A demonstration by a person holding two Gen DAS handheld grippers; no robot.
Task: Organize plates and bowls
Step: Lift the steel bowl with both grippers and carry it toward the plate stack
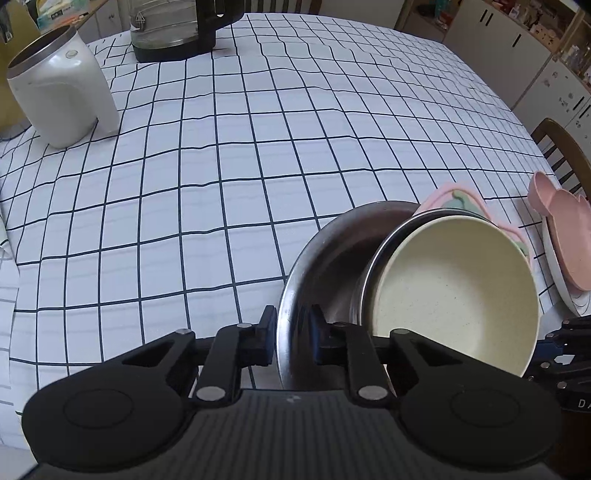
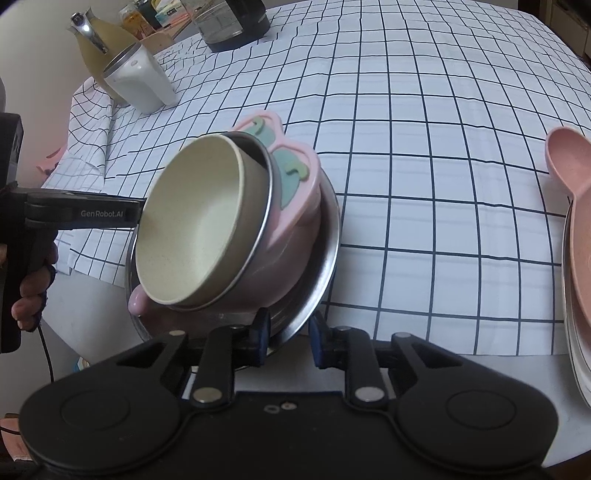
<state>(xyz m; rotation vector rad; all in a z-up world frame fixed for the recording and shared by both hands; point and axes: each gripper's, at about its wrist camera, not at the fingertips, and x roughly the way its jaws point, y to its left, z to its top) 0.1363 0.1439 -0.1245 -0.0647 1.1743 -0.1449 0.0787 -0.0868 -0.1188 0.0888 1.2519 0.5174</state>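
A steel basin (image 1: 325,251) (image 2: 328,251) holds a tilted stack: a pink bowl with green leaf trim (image 2: 295,177) (image 1: 454,192), a steel-rimmed bowl (image 2: 258,236), and a cream bowl (image 1: 454,280) (image 2: 195,221) innermost. My left gripper (image 1: 293,328) is shut on the basin's near-left rim. My right gripper (image 2: 290,332) straddles the basin's rim on the other side, its jaws close on the edge. A pink divided plate (image 1: 565,229) (image 2: 576,206) lies on white plates (image 2: 576,354) to the right.
The table has a white checked cloth (image 1: 221,184). A white jug-like container (image 1: 62,88) (image 2: 136,77) stands at the back left, a glass kettle on a black base (image 1: 173,29) (image 2: 236,26) behind it. A wooden chair (image 1: 565,151) stands at the right edge.
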